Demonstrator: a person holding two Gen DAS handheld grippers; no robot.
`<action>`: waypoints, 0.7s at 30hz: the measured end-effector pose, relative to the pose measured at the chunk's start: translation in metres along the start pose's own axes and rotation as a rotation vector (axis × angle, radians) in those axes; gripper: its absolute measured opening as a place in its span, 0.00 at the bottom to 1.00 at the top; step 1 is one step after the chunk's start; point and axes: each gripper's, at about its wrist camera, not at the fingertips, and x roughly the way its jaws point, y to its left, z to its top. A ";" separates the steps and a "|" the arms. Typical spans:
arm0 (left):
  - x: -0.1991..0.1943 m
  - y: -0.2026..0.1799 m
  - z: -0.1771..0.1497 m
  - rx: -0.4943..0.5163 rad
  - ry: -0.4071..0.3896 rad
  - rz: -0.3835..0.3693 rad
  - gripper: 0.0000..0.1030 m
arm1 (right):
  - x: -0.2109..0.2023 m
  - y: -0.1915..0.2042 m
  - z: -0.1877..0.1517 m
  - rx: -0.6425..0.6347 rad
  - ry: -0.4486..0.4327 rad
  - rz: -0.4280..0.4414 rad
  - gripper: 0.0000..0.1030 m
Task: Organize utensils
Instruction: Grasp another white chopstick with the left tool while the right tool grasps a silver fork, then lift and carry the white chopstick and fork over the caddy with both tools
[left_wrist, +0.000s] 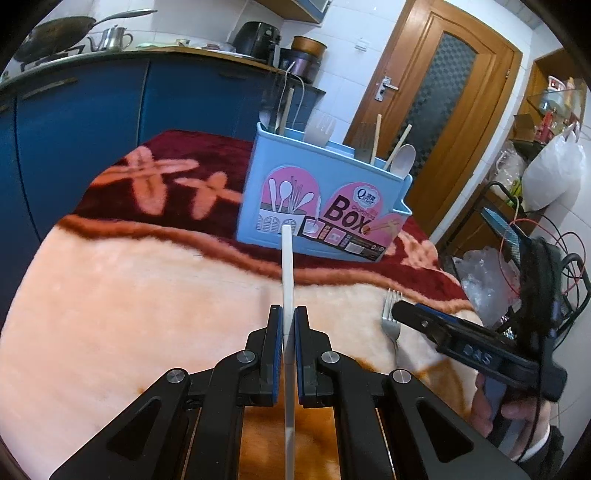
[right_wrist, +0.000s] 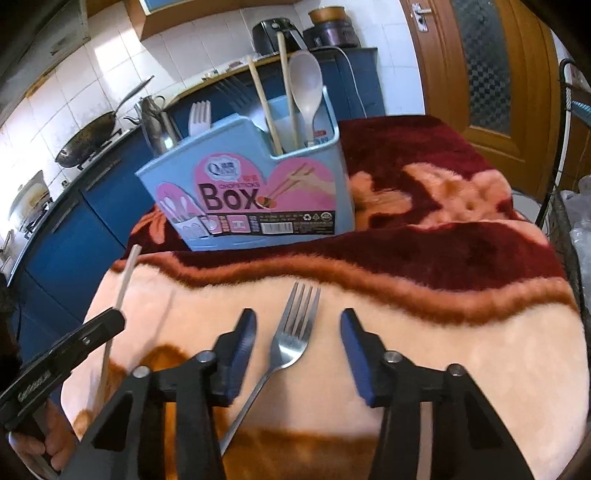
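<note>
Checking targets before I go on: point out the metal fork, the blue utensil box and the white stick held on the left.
Metal fork (right_wrist: 291, 341), right wrist view, neck below the tines.
Blue utensil box (right_wrist: 258, 173), right wrist view, front wall.
White stick (left_wrist: 287, 266), left wrist view, mid-shaft.

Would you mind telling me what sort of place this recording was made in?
Most likely a home kitchen: a wok sits on a stove against tiled walls, a metal kettle stands on the counter above blue cabinets, and a blue utensil box rests on a blanket-covered table.

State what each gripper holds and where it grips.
Left gripper clamps a pale chopstick partway along its shaft. Right gripper holds nothing; its open jaws straddle the fork.
</note>
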 end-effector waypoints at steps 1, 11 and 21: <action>0.000 0.001 0.000 -0.001 0.000 -0.001 0.06 | 0.003 -0.001 0.001 0.004 0.007 0.002 0.41; -0.002 0.005 0.004 -0.008 -0.013 -0.021 0.06 | -0.001 -0.006 0.003 0.026 -0.027 0.082 0.06; -0.016 -0.001 0.017 0.011 -0.097 -0.074 0.06 | -0.061 0.031 0.005 -0.117 -0.290 0.059 0.03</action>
